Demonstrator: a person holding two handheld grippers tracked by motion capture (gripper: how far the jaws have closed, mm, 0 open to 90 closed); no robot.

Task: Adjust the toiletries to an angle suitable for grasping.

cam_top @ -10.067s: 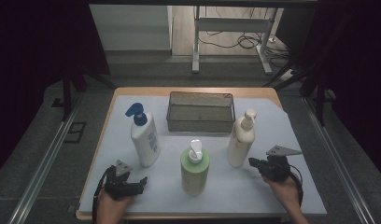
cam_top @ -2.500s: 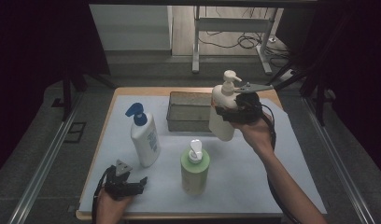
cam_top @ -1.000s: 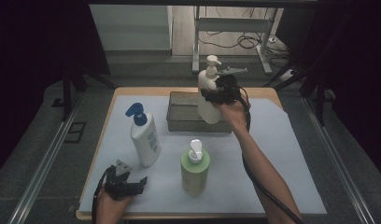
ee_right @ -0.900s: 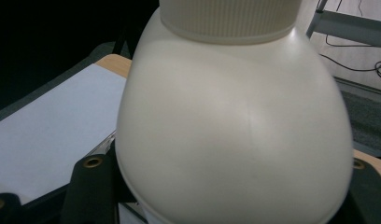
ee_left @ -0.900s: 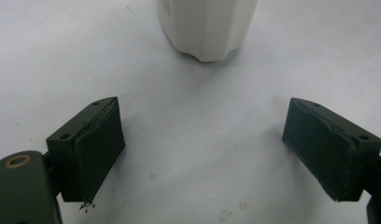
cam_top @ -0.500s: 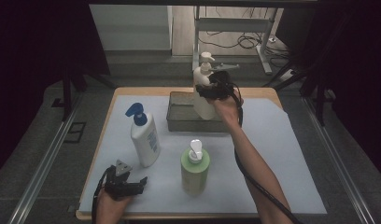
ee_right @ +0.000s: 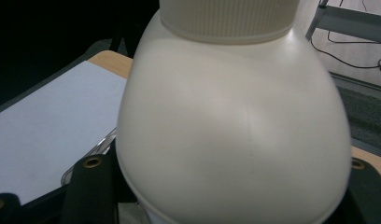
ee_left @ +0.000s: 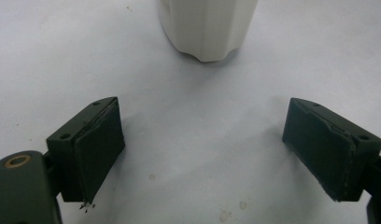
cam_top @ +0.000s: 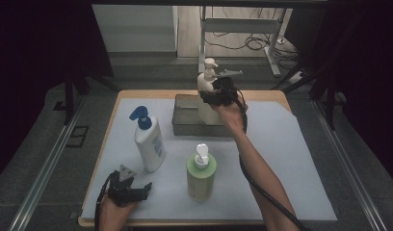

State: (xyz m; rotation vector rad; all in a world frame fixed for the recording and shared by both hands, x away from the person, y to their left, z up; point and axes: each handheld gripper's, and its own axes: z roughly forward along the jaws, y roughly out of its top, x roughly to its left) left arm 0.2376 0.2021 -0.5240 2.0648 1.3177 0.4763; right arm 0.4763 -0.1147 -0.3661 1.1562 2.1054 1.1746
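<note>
Cream pump bottle (cam_top: pixel 207 98) pinched upright by right gripper (cam_top: pixel 215 92) fingers above clear bin (cam_top: pixel 185 115); left gripper (cam_top: pixel 137 191) fingers spread.

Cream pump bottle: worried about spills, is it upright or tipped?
Upright: the cream pump bottle, gripped by the right tongs, has its pump head on top over the grey bin.

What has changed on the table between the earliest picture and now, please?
The right gripper has taken hold of the cream pump bottle, which stood on the right of the sheet, lifted it and carried it back and leftward over the clear bin, where it now lowers it. The left gripper stayed open at the front edge; the blue-capped white bottle and the green bottle kept their places.
</note>
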